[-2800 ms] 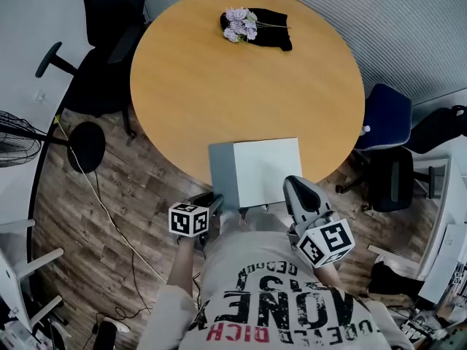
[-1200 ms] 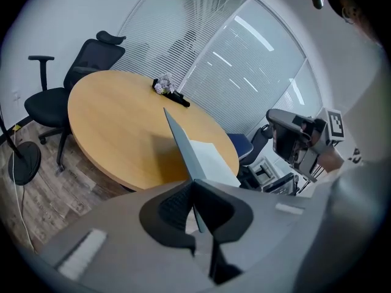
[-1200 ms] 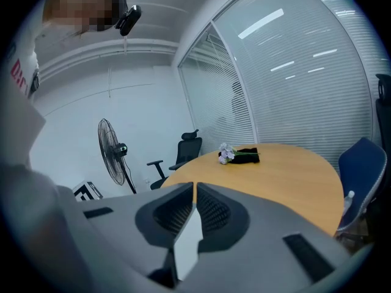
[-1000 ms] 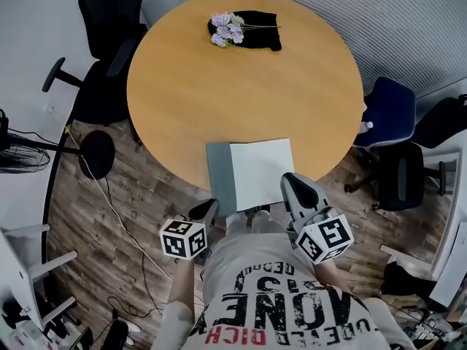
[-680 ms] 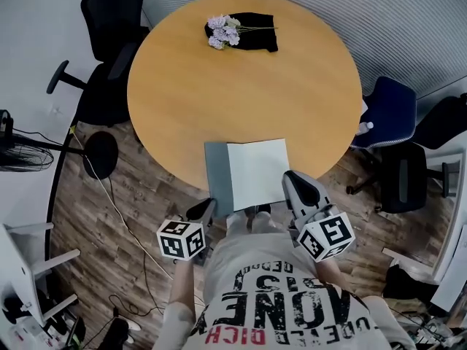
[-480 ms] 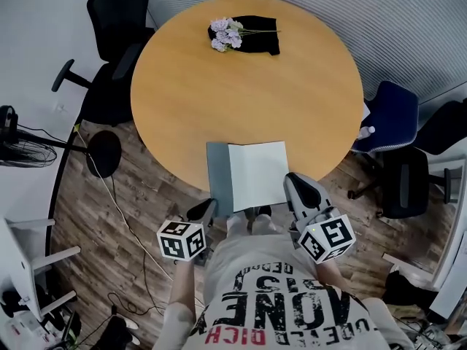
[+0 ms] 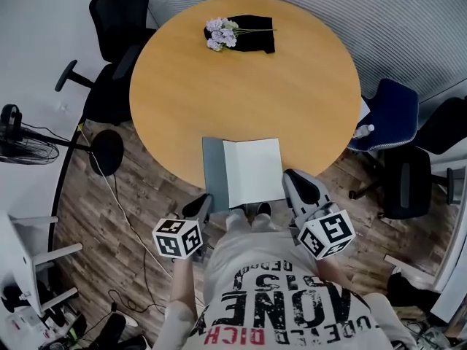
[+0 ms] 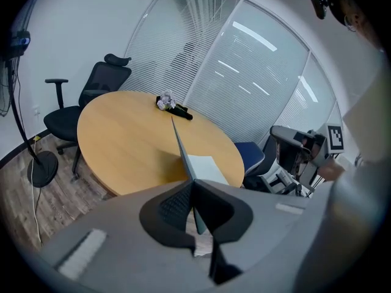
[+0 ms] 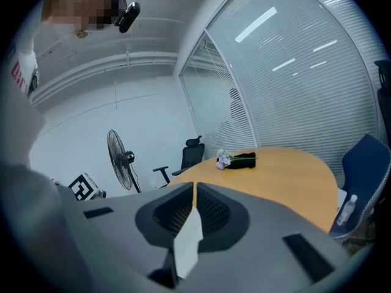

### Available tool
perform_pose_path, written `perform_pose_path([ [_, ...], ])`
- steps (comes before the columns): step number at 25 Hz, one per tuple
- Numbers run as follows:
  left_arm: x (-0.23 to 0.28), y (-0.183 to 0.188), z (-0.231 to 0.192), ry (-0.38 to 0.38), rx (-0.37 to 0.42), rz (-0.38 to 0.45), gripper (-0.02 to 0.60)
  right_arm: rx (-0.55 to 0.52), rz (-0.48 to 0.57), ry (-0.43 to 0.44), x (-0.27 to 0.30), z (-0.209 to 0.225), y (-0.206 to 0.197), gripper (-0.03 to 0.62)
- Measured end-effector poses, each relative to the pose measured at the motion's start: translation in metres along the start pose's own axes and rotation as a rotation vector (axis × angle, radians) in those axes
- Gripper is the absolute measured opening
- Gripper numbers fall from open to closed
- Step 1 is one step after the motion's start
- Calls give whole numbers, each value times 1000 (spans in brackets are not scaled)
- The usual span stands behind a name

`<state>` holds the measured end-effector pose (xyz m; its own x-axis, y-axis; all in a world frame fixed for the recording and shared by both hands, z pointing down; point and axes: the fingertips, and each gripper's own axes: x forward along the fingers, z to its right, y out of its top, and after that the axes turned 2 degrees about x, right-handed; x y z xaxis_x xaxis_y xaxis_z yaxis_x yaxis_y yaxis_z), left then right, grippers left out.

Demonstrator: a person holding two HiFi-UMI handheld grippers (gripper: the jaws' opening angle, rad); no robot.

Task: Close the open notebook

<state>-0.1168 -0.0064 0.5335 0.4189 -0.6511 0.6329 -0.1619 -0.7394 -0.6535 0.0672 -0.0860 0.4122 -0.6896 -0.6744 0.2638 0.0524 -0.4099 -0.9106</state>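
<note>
Open notebook (image 7: 244,175) is lying at the near edge of the round table (image 7: 241,93), white page (image 7: 254,168) facing up, grey cover (image 7: 212,168) showing along its left side. Left gripper (image 7: 201,203) is sitting at the table's near edge, jaws closed tight on the thin edge of the cover. Right gripper (image 7: 295,181) is at the same edge, jaws together, pinching the white page. Purple flowers (image 7: 219,32) are lying on a black cloth (image 7: 257,33) at the table's far side. Black chair (image 7: 117,17) is standing left of the table, blue chair (image 7: 390,115) right of it.
</note>
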Motion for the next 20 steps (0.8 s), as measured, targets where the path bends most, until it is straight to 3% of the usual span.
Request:
perform_pose_path([
  [20, 3, 9, 37, -12, 39, 61, 18, -8, 44, -7, -40, 12, 3, 26],
])
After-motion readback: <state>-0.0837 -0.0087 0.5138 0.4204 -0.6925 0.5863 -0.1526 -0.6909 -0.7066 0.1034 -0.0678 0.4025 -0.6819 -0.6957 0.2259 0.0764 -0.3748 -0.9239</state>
